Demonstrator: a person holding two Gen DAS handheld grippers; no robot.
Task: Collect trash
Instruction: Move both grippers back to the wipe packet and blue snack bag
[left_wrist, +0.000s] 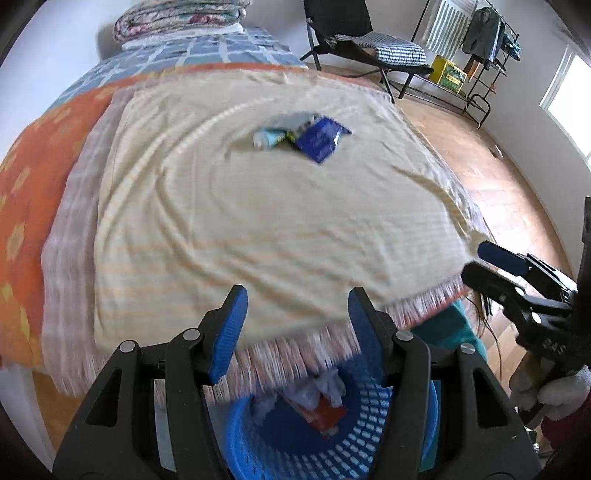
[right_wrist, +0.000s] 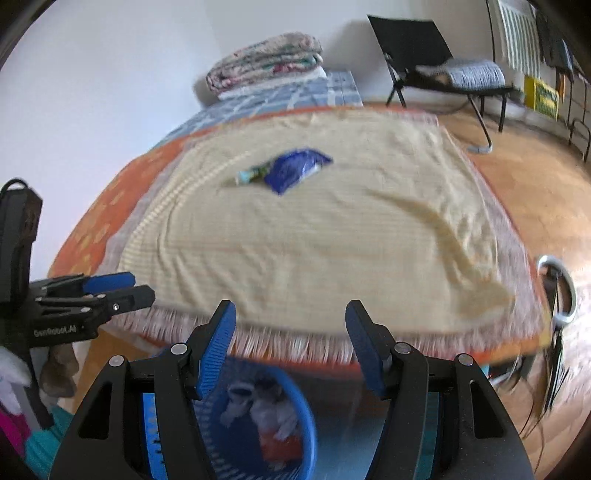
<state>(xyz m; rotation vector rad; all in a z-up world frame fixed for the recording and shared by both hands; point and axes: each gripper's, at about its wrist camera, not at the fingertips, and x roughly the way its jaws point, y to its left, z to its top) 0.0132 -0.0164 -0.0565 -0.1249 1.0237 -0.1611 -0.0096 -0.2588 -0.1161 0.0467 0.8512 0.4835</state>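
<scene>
Left wrist view looks down past the left gripper (left_wrist: 295, 332), whose blue pads stand wide apart with nothing between them. Below it the blue basket (left_wrist: 388, 417) sits on the floor against the near edge of the bed (left_wrist: 48, 192), already holding crumpled white paper and an orange wrapper. That spot seems chosen so trash can be dropped straight off the fringed edge of the cream blanket (left_wrist: 258, 229) into the basket.

Right wrist view shows the right gripper (right_wrist: 291, 347) equally wide and empty, hovering over the same near edge, with the basket (right_wrist: 303, 424) below it. With both claws empty above the basket and aimed up the bed, the likely next step is a reach for what remains.

2 pieces of trash remain, near the middle of the blanket toward its far edge, well apart from both grippers. The blue packet (left_wrist: 319, 142) lies flat. In the right wrist view the packet (right_wrist: 295, 170) has its long axis running diagonally, from a low point toward the near edge up to a corner toward the far right corner of the blanket. The small tube (left_wrist: 267, 138) lies just beside the packet and seems to touch it or tuck under its left edge; blur hides which. In the right wrist view the tube (right_wrist: 251, 174) lies roughly along the blanket's far edge, its pale end toward the left edge.
</scene>
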